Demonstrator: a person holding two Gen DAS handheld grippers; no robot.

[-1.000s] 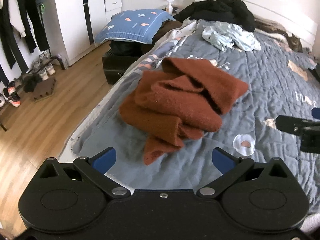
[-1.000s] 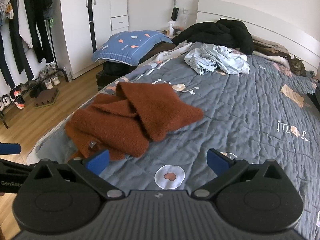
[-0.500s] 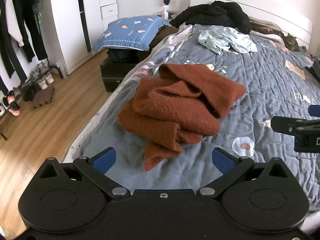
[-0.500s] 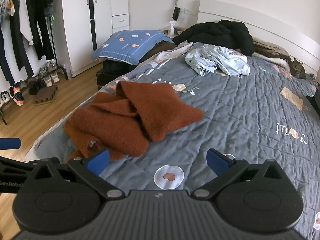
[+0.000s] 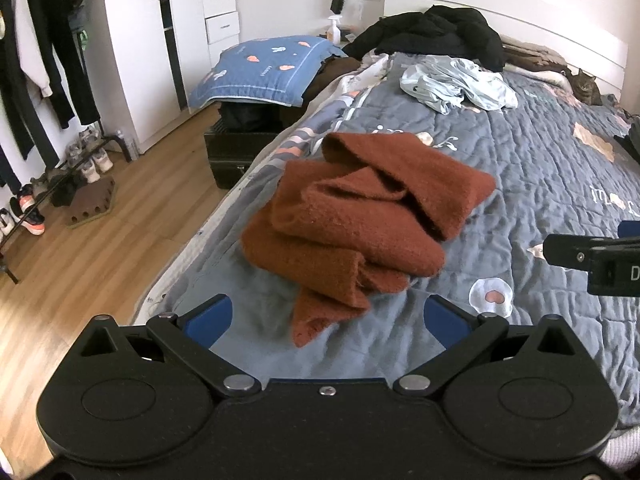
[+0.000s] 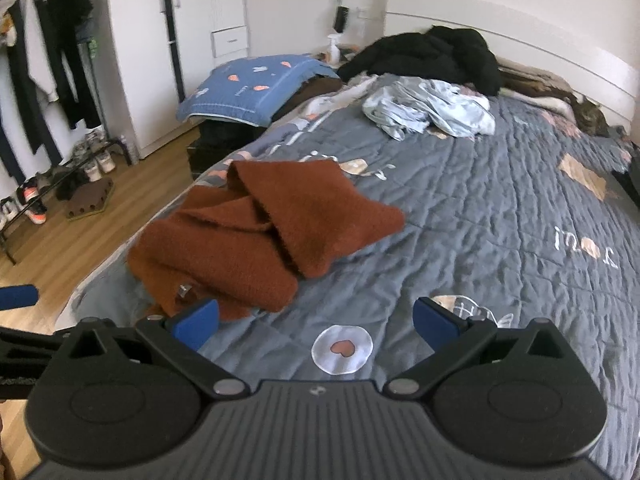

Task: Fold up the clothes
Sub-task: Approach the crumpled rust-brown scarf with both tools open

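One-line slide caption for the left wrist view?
Open left gripper faces a crumpled rust-brown garment on the grey quilted bed.

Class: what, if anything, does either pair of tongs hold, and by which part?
Nothing. Left tongs and right tongs are open, near the crumpled rust-brown knitted garment.

The left hand-held gripper (image 5: 326,318) is level, its blue-padded fingers (image 5: 212,316) spread wide with nothing between them. The right hand-held gripper (image 6: 316,320) is alongside it, equally wide apart and empty, and its black body shows at the left view's right edge.
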